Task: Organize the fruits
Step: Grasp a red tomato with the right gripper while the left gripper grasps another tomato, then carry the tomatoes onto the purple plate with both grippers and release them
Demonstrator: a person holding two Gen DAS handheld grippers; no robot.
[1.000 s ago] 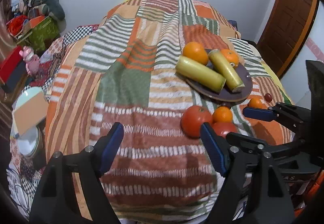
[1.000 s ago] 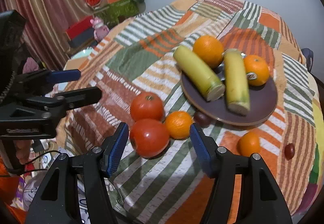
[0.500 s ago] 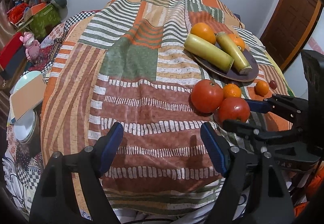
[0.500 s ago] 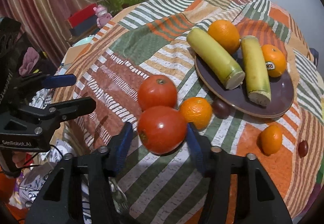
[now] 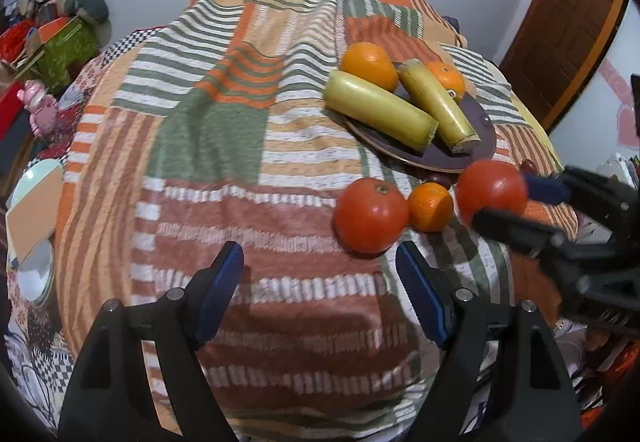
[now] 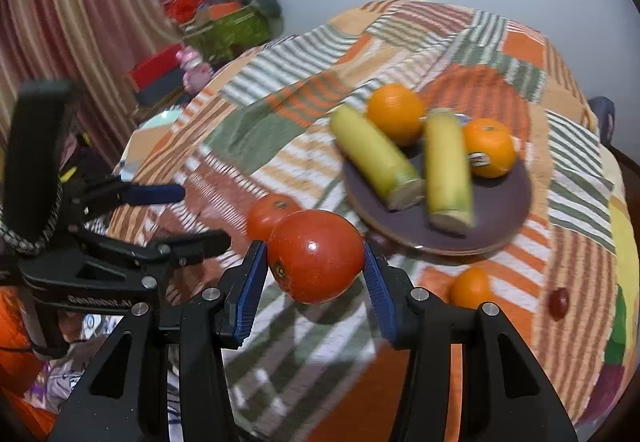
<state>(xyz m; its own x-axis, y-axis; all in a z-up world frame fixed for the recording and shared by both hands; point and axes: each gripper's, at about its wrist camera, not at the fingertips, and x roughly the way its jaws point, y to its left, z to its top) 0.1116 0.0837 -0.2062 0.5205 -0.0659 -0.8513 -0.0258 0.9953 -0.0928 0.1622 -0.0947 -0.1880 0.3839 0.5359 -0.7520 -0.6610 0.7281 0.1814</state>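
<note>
- Left wrist view: the left gripper (image 5: 320,290) hovers over the striped patchwork blanket (image 5: 224,146) with its blue-padded fingers (image 5: 224,282) spread wide and nothing between them.
- Ahead of it a red tomato (image 5: 370,216) rests on the blanket, and a small orange (image 5: 431,207) sits just beside it on the right.
- The right gripper (image 5: 516,204) comes in from the right edge, clamped on a second tomato (image 5: 491,192) that sits off the blanket, near the front rim of the brown plate (image 5: 478,146).
- The plate carries two yellow-green corn cobs (image 5: 380,110) and two oranges (image 5: 368,60) behind them.
- Right wrist view: the right gripper (image 6: 316,274) pinches the held tomato (image 6: 316,256) between both blue pads, raised above the blanket (image 6: 280,110) with its shadow beneath.
- The other tomato (image 6: 269,213) lies just behind the held one, on the plate's left side.
- The plate (image 6: 508,202) holds the cobs (image 6: 444,166) side by side, one orange (image 6: 395,113) at its far rim and a stickered orange (image 6: 489,147) at its right.
- A small orange (image 6: 470,288) and a dark red grape-like fruit (image 6: 559,302) lie in front of the plate on the blanket.
- The left gripper (image 6: 192,216) stands well to the plate's left, fingers apart.
</note>
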